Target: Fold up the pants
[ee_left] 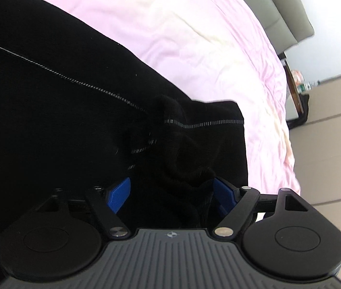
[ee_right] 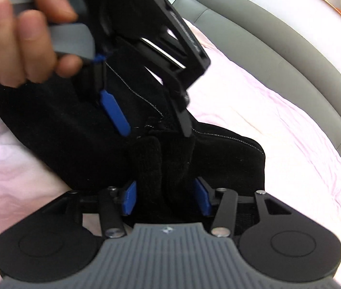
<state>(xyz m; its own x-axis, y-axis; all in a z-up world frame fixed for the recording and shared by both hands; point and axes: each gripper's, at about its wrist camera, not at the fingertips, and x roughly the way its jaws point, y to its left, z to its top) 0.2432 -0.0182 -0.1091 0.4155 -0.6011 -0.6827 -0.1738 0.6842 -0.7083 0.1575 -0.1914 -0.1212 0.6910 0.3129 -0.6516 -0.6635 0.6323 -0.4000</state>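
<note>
Black pants (ee_left: pixel 50 110) with a thin silver side stripe lie on a pink bed sheet (ee_left: pixel 182 36). In the left wrist view my left gripper (ee_left: pixel 173 192) has a bunched fold of the pants between its blue pads (ee_left: pixel 118 196), which stand wide apart. In the right wrist view my right gripper (ee_right: pixel 165 197) likewise has a thick fold of the black pants (ee_right: pixel 170 159) between its blue pads (ee_right: pixel 130 197). The left gripper (ee_right: pixel 156 130) also shows there, just beyond, over the same fabric, held by a hand (ee_right: pixel 18 41).
A grey padded headboard (ee_right: pixel 278 55) curves along the far side of the bed. In the left wrist view the bed's edge drops to a light floor (ee_left: pixel 334 144) on the right, with a dark bag and small items (ee_left: pixel 301 91) there.
</note>
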